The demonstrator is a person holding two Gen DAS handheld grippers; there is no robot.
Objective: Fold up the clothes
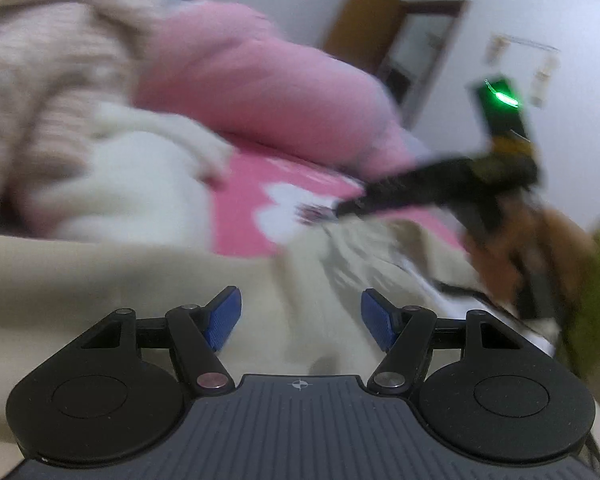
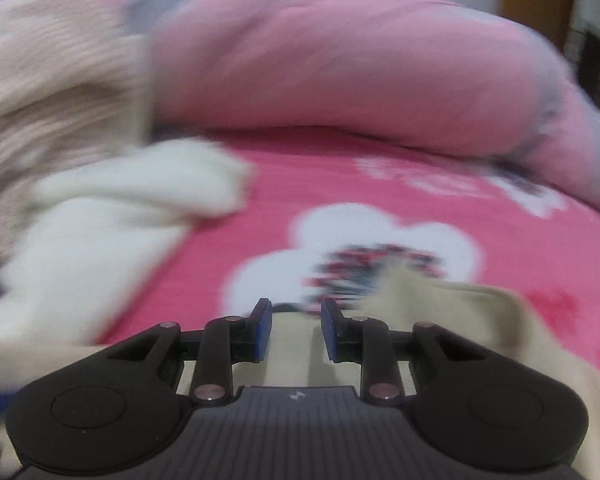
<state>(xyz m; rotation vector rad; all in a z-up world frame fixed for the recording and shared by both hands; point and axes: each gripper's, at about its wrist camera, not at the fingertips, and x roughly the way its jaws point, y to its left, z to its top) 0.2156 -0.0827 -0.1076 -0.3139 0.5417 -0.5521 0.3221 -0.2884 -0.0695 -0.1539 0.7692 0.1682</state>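
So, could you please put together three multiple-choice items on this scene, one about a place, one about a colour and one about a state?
1. Where does the beige garment lie in relation to the right gripper?
A. directly under and ahead of its fingers
B. on top of the pink duvet
C. hanging on the door

2. What colour are the pads on the fingers of the left gripper?
A. red
B. blue
C. yellow

3. How do the left gripper's fingers stand?
A. clamped on the white garment
B. shut on nothing
C. wide apart, nothing between them

Answers:
1 A: beige cloth fills the space beneath and just past the fingers, on the pink flowered bedsheet.
2 B: both pads show blue in the left wrist view.
3 C: a wide gap shows, with the beige cloth only behind it; the white garment lies farther off.
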